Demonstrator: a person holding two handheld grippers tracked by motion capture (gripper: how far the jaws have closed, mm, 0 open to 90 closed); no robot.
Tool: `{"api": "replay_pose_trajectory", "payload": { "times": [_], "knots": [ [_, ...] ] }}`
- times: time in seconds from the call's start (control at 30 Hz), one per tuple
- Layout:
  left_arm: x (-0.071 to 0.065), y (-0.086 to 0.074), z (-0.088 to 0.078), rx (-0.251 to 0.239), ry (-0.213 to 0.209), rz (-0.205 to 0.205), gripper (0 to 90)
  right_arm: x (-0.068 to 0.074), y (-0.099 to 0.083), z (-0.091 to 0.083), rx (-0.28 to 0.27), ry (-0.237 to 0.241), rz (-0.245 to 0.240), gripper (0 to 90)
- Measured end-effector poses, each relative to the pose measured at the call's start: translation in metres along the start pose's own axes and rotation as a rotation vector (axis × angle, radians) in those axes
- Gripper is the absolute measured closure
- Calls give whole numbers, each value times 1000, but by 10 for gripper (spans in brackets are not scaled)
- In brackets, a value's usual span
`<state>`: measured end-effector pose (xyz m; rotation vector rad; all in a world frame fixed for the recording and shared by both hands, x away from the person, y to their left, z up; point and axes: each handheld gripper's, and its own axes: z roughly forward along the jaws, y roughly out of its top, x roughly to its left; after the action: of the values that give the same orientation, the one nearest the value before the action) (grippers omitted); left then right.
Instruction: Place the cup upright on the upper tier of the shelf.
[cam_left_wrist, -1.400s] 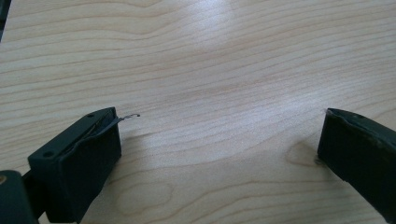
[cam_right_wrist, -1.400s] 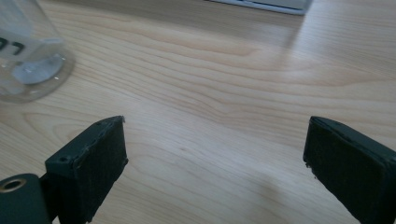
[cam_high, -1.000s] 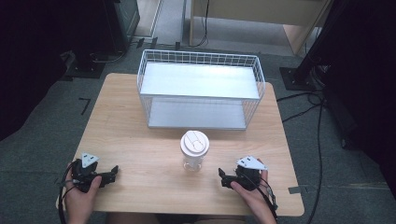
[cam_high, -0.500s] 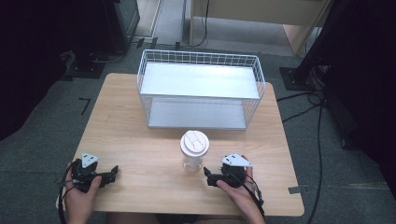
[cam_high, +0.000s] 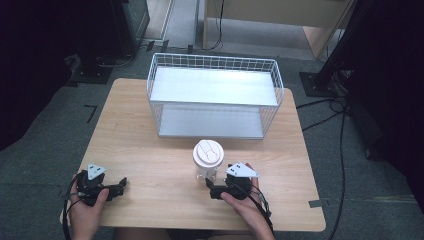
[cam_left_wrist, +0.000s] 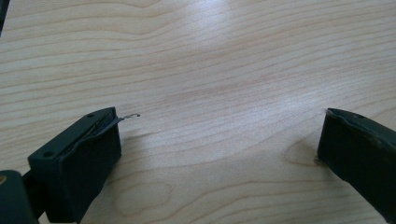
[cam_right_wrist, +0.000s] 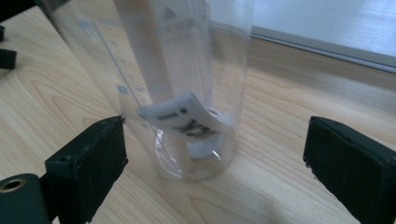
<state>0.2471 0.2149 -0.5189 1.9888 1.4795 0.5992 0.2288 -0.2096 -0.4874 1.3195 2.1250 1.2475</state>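
A white wire basket (cam_high: 215, 97) with two flat shelves stands at the far middle of the wooden table (cam_high: 135, 150); its open front faces the person; nothing lies on either shelf. A clear plastic bottle (cam_high: 207, 161) with a white lid stands upright on the table just in front of the basket, apart from it; the right gripper view shows printed markings on its wall and a curled paper label (cam_right_wrist: 184, 114) inside near the bottom.

The right gripper (cam_high: 214, 190) rests low on the table immediately on the person's side of the bottle, pointing left across it; its jaws stand wide apart; in its own view the bottle (cam_right_wrist: 182, 88) sits between them, nearer the left jaw, with no contact evident on either side. The left gripper (cam_high: 119, 185) lies near the table's front left corner, well apart from the bottle; its jaws are likewise spread, with only bare wood grain (cam_left_wrist: 210, 84) between them.

The table top is pale wood, unmarked, with a soft glare in places. The floor (cam_high: 45, 150) is grey carpet; black stands and cables (cam_high: 345, 125) run along both sides; a wooden cabinet (cam_high: 320, 30) stands beyond.
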Motion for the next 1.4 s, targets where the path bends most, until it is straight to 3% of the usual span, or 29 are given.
{"api": "replay_pose_trajectory", "payload": {
  "times": [0.47,0.6,0.73,1.07,1.13,1.4],
  "knots": [
    [0,0,0,-1,0,0,1,14,16,10,-63,18,17,72],
    [0,0,0,-1,0,0,0,17,21,11,-107,26,43,90],
    [0,0,0,-1,0,0,1,21,25,13,-136,19,39,125],
    [0,0,0,-1,0,0,0,27,31,18,-200,-2,54,118],
    [0,0,0,-2,0,0,1,27,35,17,-237,10,68,110],
    [0,0,0,-1,-1,0,1,30,43,17,-244,-29,29,138]
  ]
}}
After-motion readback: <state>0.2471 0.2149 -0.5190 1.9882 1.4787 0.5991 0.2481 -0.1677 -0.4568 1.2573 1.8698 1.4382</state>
